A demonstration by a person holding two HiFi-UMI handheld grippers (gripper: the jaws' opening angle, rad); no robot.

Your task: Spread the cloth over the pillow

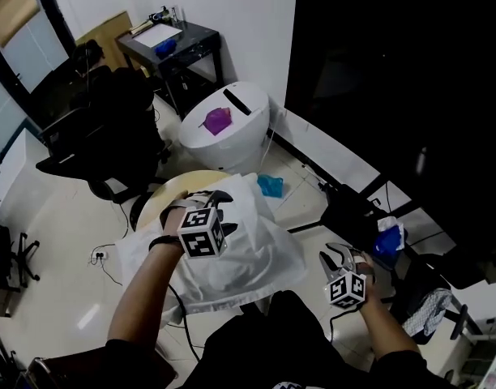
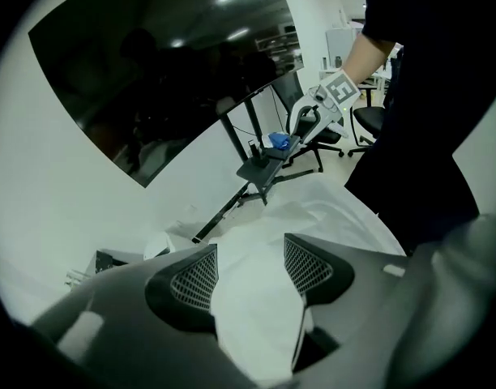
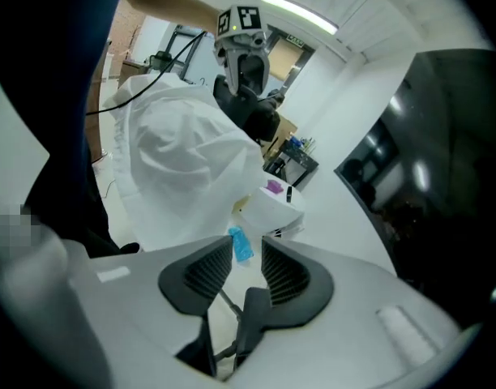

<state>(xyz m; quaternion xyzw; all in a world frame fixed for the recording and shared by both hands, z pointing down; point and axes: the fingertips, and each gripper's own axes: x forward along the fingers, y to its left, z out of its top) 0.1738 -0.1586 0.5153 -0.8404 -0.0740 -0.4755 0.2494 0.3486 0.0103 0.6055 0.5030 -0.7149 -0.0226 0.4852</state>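
Round worktop (image 1: 160, 194): cloth (image 1: 244, 258) bunched over pillow.
Left jaws (image 2: 250, 248) spread, cloth between; right jaws (image 3: 247, 243) spread, empty. Best pull edges out flat.

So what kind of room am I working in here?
Most likely an office or lab workroom. There are black office chairs on a pale tiled floor, a large dark screen on a stand, and a small black desk against the wall.

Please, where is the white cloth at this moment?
In the head view, the white cloth is draped over the round table at lower centre, just under the left tool.
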